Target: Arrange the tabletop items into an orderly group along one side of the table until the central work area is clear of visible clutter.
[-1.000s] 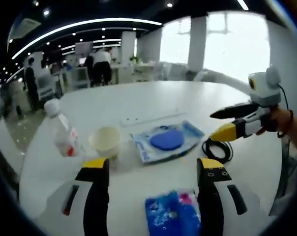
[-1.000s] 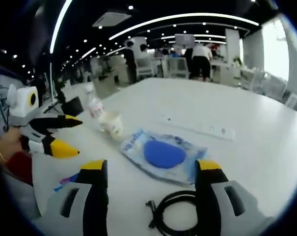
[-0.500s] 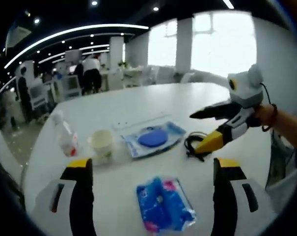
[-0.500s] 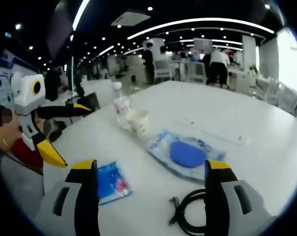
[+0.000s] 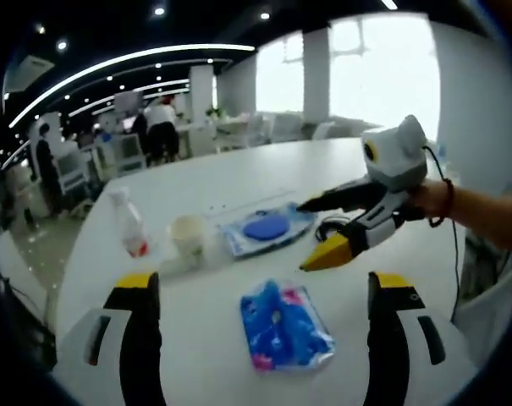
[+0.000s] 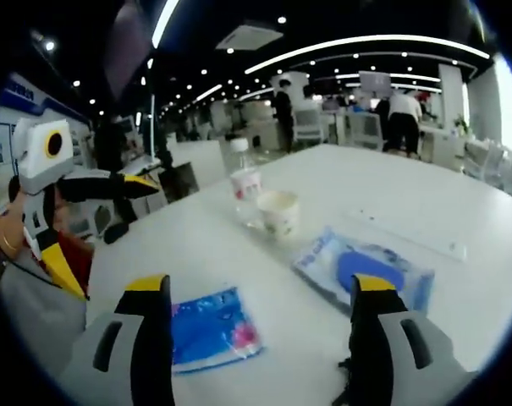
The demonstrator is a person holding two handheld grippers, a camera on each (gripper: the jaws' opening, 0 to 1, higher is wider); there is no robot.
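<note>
On the white table (image 5: 239, 182) lie a blue packet (image 5: 281, 326), a clear bag holding a blue round pad (image 5: 264, 228), a paper cup (image 5: 188, 237), a plastic bottle (image 5: 130, 224) and a coiled black cable (image 5: 332, 227). My left gripper (image 5: 264, 283) is open above the near edge, with the blue packet lying just ahead between its jaws. The right gripper (image 5: 313, 235) hangs open over the cable, beside the bag. In the right gripper view its own gripper (image 6: 260, 283) is open; the packet (image 6: 209, 328), bag (image 6: 366, 271), cup (image 6: 277, 211) and bottle (image 6: 245, 182) lie ahead. The left gripper (image 6: 112, 237) stands open at left.
A white power strip (image 5: 239, 205) lies across the table behind the bag, also seen as a power strip (image 6: 408, 233) in the right gripper view. The far half of the table is bare. Desks, chairs and standing people (image 5: 158, 127) fill the room beyond. A hand (image 5: 433, 199) holds the right gripper.
Both cameras have pulled back and swung, so more of the table shows. The right gripper has moved left, nearer the bag and blue packet. The tabletop items have not moved.
</note>
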